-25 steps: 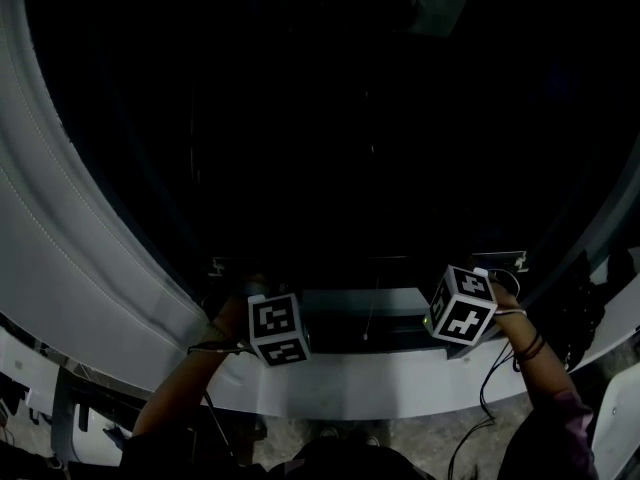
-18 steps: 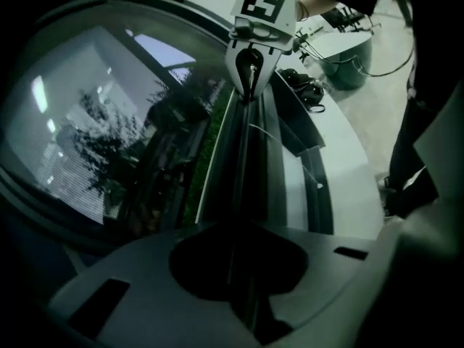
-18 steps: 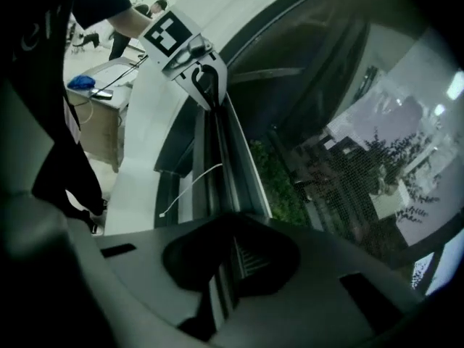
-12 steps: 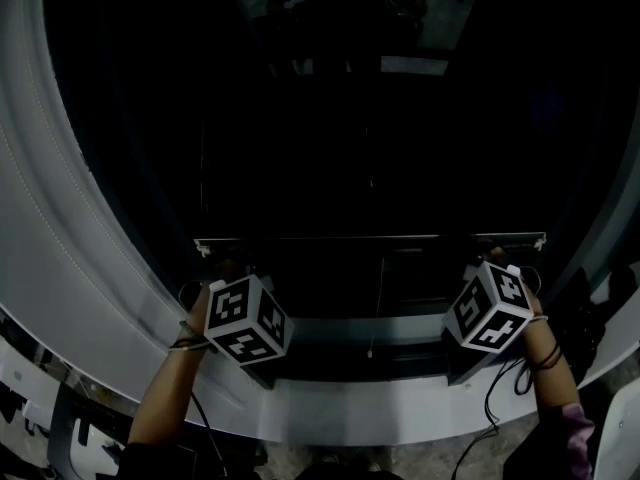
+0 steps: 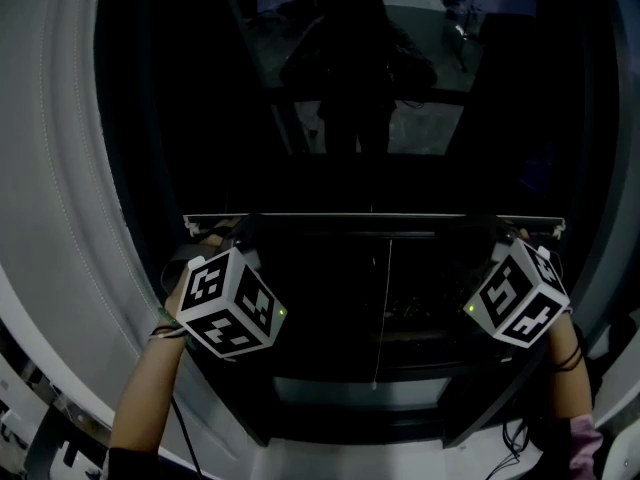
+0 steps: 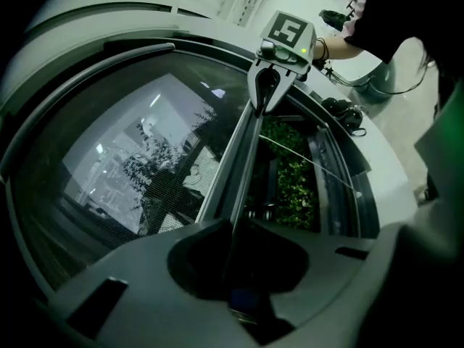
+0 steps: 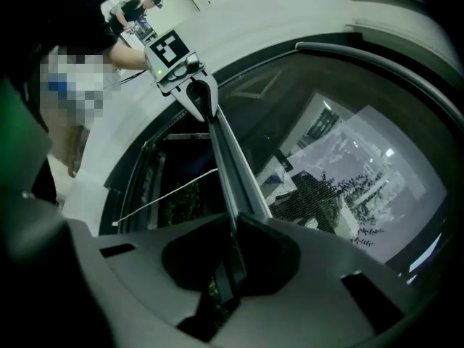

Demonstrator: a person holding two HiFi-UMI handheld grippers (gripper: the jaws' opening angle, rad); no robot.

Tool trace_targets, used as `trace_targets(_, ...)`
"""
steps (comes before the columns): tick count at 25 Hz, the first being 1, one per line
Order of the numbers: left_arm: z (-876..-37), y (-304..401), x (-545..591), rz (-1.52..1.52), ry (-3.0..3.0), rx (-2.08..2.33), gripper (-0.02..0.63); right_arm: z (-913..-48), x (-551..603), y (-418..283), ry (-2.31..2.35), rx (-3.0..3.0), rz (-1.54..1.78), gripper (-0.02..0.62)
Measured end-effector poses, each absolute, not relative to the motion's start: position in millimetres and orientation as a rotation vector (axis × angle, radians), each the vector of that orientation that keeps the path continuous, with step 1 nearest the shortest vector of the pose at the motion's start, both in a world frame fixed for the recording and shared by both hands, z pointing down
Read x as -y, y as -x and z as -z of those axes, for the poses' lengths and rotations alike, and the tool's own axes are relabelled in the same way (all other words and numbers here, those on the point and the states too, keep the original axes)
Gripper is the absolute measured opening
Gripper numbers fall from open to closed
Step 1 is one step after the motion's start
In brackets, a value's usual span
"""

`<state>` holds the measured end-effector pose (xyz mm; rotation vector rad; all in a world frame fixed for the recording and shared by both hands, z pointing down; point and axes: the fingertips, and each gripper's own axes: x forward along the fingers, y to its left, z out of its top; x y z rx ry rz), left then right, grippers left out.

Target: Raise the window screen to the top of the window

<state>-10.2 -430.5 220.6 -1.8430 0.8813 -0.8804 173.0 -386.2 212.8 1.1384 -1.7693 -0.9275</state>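
The window screen's thin metal bottom bar [image 5: 372, 217] lies level across the dark window. My left gripper [image 5: 215, 234] is shut on the bar's left end and my right gripper [image 5: 512, 234] on its right end. In the left gripper view the bar [image 6: 246, 158] runs from my left gripper [image 6: 233, 267] up to the right gripper [image 6: 270, 93] at its far end. In the right gripper view the bar [image 7: 228, 165] passes between the closed jaws of my right gripper [image 7: 230, 261]. The screen mesh [image 6: 167, 191] hangs above the bar. A thin pull cord [image 5: 385, 303] dangles from the bar's middle.
The pale window frame [image 5: 70, 218] curves round the left side, and the sill [image 5: 370, 393] lies below the bar. The glass [image 5: 360, 78] reflects a person. Green plants [image 6: 290, 183] show through the open part under the bar.
The screen's bar has risen from just above the sill to about mid-window. Both grippers went up with it, still shut on its ends.
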Motion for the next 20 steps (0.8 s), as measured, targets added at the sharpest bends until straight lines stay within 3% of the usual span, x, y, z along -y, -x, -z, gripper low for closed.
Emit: trace_targets(20, -27.7, 24.5, 426.0, 0.83, 1.642, -0.996, 0.038, -22.8, 378.9, -154.8, -1.292, 1.699, 1.178, 0.037)
